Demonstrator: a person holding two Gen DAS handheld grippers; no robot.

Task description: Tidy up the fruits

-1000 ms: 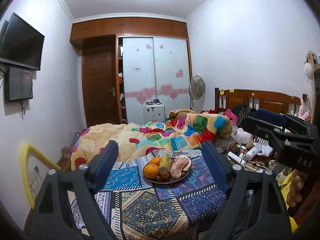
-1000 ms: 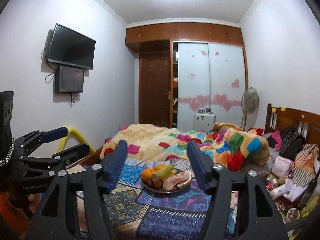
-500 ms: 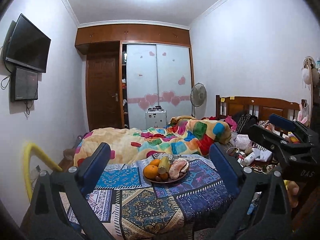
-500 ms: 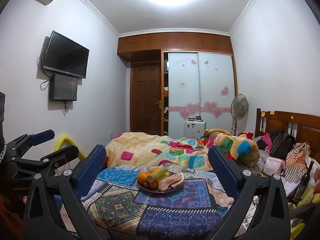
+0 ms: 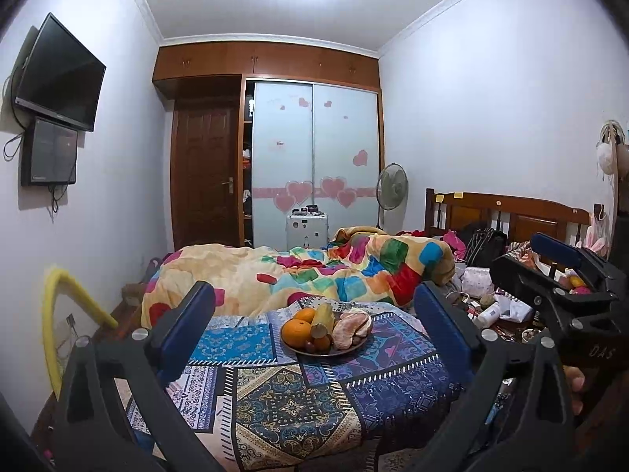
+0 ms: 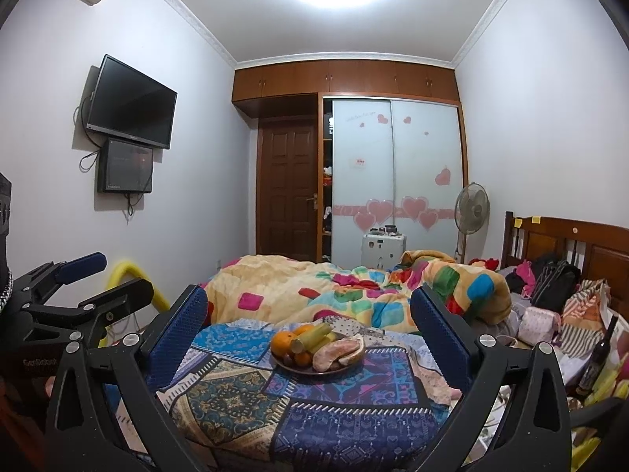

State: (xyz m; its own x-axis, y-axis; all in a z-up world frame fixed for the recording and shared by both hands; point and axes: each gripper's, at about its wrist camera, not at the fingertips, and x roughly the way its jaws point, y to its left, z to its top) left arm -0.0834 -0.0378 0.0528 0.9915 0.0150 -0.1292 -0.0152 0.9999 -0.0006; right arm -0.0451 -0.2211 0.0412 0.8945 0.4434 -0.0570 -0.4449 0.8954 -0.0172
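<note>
A round plate [image 5: 346, 351] of fruit sits on a patterned cloth on the bed end. It holds an orange [image 5: 297, 332], a yellow-green stalk [image 5: 323, 316] and a peeled pink pomelo piece [image 5: 350, 324]. It also shows in the right wrist view [image 6: 338, 369], with the orange [image 6: 282, 343]. My left gripper [image 5: 314, 332] is open and empty, well short of the plate. My right gripper [image 6: 310, 332] is open and empty too, at about the same distance. Each gripper shows at the edge of the other's view.
The patterned cloth [image 5: 291, 405] covers the near surface. A colourful quilt [image 5: 314, 275] lies heaped behind. Bags and clutter [image 6: 550, 314] fill the right side by the wooden headboard [image 5: 507, 216]. A yellow tube [image 5: 55, 314] stands at the left wall.
Both grippers have pulled back and tilted up, so the plate looks smaller and more ceiling shows. Both sets of fingers have spread wider apart.
</note>
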